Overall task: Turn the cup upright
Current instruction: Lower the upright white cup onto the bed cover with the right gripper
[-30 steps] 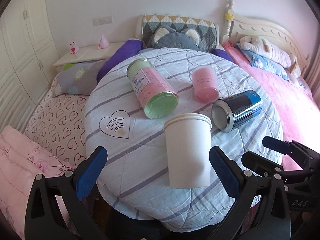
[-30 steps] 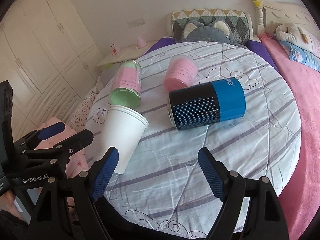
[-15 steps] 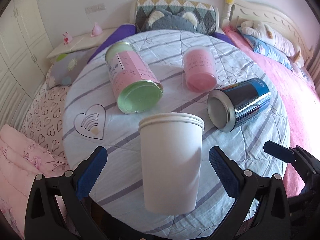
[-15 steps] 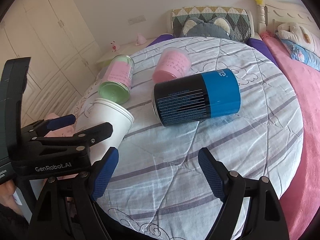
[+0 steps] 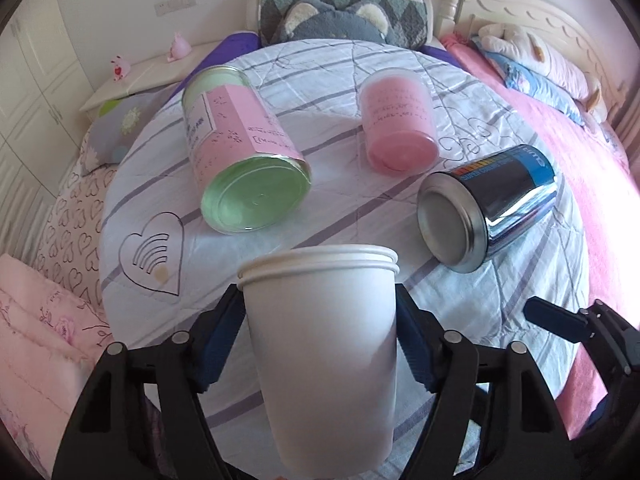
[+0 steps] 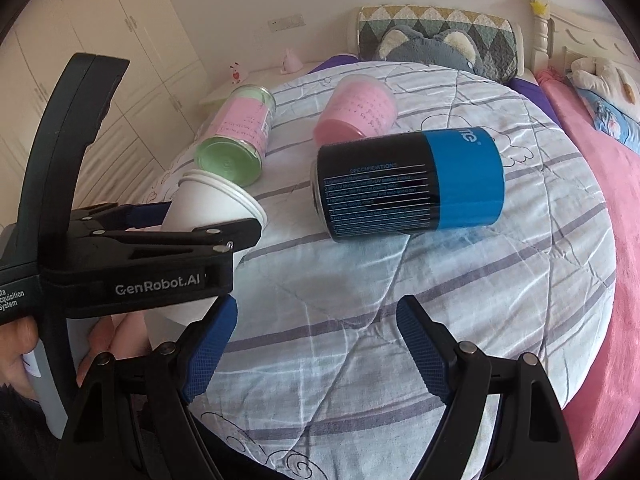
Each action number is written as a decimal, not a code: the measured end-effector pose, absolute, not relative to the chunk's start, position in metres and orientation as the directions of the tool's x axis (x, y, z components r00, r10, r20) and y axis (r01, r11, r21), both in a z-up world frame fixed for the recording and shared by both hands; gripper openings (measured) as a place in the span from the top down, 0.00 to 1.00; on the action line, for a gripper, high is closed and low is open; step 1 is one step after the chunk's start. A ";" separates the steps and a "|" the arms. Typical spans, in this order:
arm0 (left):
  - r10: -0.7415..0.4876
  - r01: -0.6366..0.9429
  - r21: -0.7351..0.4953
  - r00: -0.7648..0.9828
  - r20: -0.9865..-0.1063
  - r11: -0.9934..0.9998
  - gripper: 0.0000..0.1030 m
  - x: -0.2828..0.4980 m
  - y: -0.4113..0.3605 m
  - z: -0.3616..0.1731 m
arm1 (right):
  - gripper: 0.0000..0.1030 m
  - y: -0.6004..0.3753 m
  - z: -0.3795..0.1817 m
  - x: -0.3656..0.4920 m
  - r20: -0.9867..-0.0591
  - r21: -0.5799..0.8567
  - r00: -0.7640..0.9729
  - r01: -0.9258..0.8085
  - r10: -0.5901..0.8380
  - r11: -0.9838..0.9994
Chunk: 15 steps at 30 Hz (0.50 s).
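Cup (image 5: 320, 344) clamped between left gripper (image 5: 318, 344) fingers, rim forward.

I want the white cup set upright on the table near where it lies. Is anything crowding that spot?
Nothing visible does. The left hand-held gripper already clasps the white cup; the green tin and blue can lie beyond its rim, with bare tablecloth beside it.

Bare quilt (image 6: 460, 300) ahead of right gripper (image 6: 316, 344); blue can (image 6: 412, 184), green tin (image 5: 244, 152), pink cup (image 5: 400, 120) crowding beyond.
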<state>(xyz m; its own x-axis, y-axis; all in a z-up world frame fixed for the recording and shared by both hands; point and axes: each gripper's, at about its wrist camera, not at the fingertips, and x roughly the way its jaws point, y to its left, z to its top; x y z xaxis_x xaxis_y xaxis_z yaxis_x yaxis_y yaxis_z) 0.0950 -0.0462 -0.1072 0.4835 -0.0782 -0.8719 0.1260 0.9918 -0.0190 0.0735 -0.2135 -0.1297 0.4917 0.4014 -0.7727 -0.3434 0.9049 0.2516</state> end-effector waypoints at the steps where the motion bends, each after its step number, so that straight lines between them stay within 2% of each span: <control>1: -0.088 0.128 -0.029 0.487 -0.869 0.991 0.28 0.095 -0.045 -0.107 | 0.19 -0.212 -0.130 0.073 -0.772 0.252 0.491 -0.349 0.405 0.903; 5: -0.134 0.125 -0.080 0.523 -0.841 0.989 0.29 0.089 -0.038 -0.098 | 0.19 -0.202 -0.129 0.071 -0.763 0.274 0.475 -0.375 0.437 0.886; 15: -0.153 0.128 -0.091 0.656 -0.739 0.988 0.28 0.070 -0.030 -0.067 | 0.19 -0.186 -0.125 0.069 -0.712 0.367 0.445 -0.424 0.543 0.828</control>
